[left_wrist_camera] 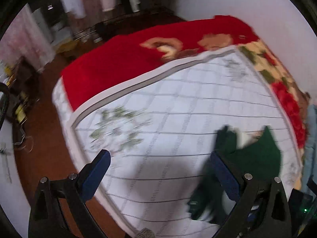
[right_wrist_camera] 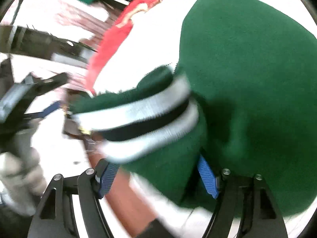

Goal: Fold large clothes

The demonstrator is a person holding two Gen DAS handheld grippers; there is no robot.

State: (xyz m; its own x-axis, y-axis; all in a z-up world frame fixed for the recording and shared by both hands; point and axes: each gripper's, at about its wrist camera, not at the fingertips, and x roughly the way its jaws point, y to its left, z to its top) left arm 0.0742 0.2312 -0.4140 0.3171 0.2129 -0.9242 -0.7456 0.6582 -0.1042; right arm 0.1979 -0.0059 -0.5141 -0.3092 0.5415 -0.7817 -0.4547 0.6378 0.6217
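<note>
The green sweater lies in a heap on the white quilt of the bed, near the quilt's right edge. Its striped band runs sideways in front of the right gripper. The picture is too blurry to tell which way the sweater's long side points. The right gripper's jaws are wide apart, with cloth between them but not pinched. The left gripper is wide apart and holds nothing. A red blanket covers the far side of the bed.

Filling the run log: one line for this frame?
garment: green sweater on white quilt | left gripper: open, empty | right gripper: open, sweater between fingers | fold: unfinished
</note>
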